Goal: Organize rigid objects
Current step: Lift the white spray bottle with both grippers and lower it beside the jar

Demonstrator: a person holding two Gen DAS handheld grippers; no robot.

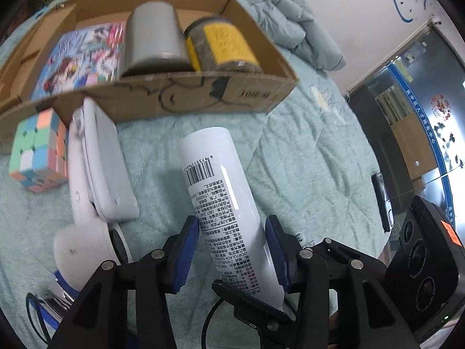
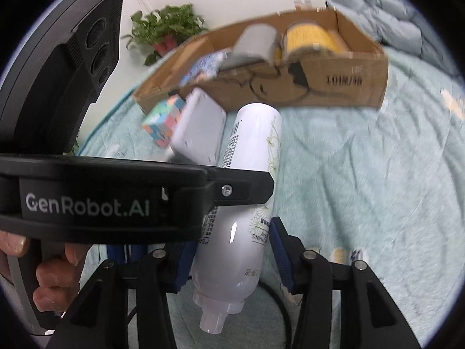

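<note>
- The cardboard box (image 1: 203, 93) sits on the teal quilted bed (image 1: 305, 160), open at the top.
- Inside it, left to right: a colourful printed book or flat pack (image 1: 81, 61) lying flat, a grey cylinder (image 1: 154, 40) on its side, and a jar with a yellow label (image 1: 223, 46), also on its side.
- A pastel puzzle cube (image 1: 37, 151) and a white handheld device (image 1: 98, 171) lie on the bed just outside the box's front wall.
- The white spray bottle (image 1: 223, 203) lies between the fingers of both tools, its base pointing towards the box.
- The left gripper (image 1: 232, 250) has its blue pads against the bottle's sides, gripping it.
- The right gripper (image 2: 229, 258) is spread; one pad looks close to the bottle, the other is clear of it.
</note>
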